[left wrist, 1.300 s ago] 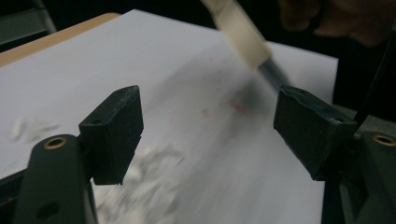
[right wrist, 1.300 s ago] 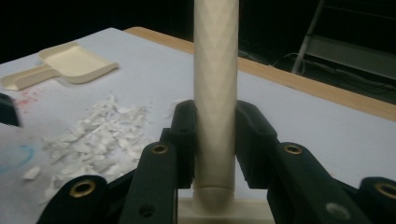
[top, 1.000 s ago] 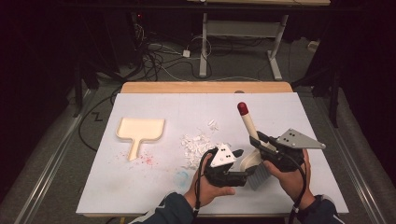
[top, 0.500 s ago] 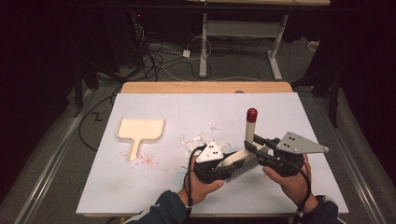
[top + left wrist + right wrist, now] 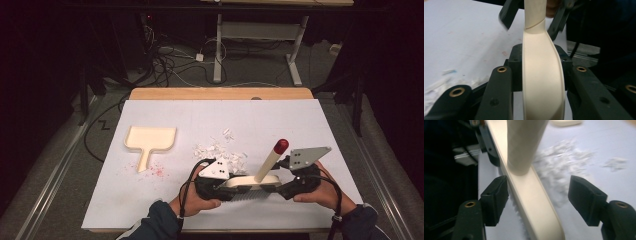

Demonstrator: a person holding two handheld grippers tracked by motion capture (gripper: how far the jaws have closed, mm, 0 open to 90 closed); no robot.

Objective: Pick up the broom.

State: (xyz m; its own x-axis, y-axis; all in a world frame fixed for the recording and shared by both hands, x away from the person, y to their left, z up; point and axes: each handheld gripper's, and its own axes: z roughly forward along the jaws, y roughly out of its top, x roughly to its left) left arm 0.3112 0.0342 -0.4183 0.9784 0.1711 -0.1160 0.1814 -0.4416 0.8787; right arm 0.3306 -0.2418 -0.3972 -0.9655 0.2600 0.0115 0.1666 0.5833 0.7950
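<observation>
High view is looking forward and down over the whole bench (image 5: pixel 165 200); both claw views are sitting close, facing each other, sharing the brush (image 5: pixel 250 181) (image 5: pixel 541 82) (image 5: pixel 529 192).

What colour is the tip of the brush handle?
Red, on the brush handle's tip; clearest in the high view.

The cream plastic hand brush with a red-tipped handle (image 5: pixel 252 181) has been lowered toward the table and is now clamped at its head by the left gripper (image 5: pixel 235 184). The right gripper (image 5: pixel 281 181) has just been opened; its jaws now stand clear either side of the brush.
</observation>
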